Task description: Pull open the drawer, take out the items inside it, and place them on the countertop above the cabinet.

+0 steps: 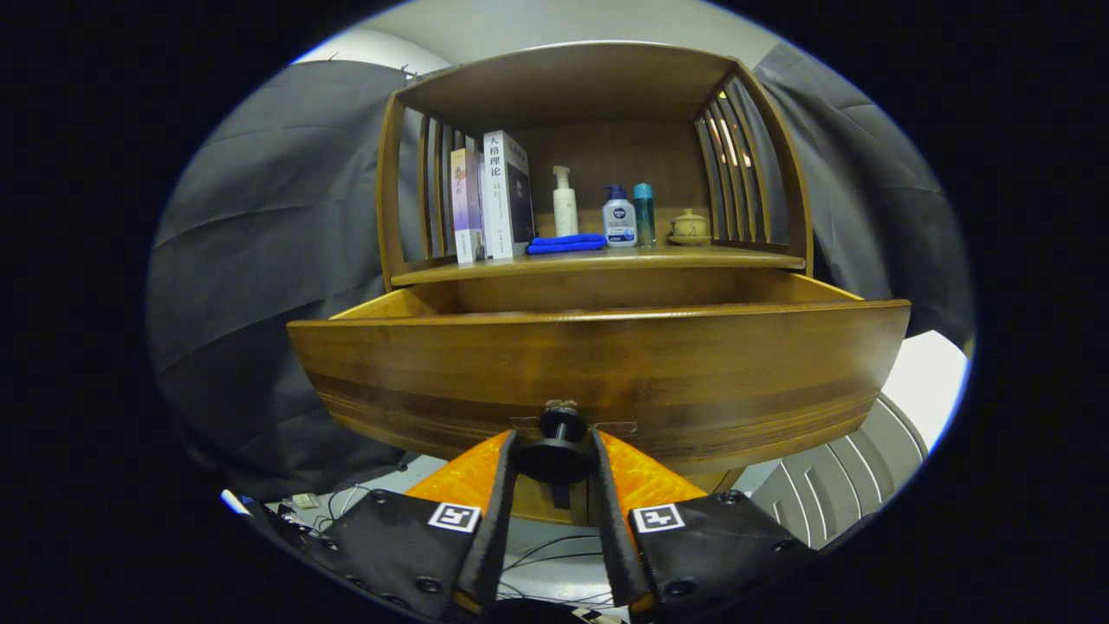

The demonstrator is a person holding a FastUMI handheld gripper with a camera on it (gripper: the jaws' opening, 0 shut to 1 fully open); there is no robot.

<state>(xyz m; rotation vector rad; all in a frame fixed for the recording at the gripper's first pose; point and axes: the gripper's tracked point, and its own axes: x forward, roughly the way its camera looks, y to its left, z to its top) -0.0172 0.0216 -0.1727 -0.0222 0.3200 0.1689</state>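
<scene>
A wooden drawer (598, 364) stands pulled out of the cabinet, its front panel facing me. A round dark knob (561, 440) sits at the middle of that panel's lower edge. My gripper (554, 451) is shut on the knob, one finger pressing each side of it. The drawer's inside is hidden behind its front panel. Above the drawer lies the wooden countertop (736, 257) of the cabinet.
On the countertop stand two books (489, 199), a folded blue cloth (567, 244), a white pump bottle (564, 204), a blue-capped pump bottle (619, 218), a teal bottle (644, 214) and a small lidded cup (690, 227). Slatted side walls and a roof enclose the shelf. Cables lie on the floor below.
</scene>
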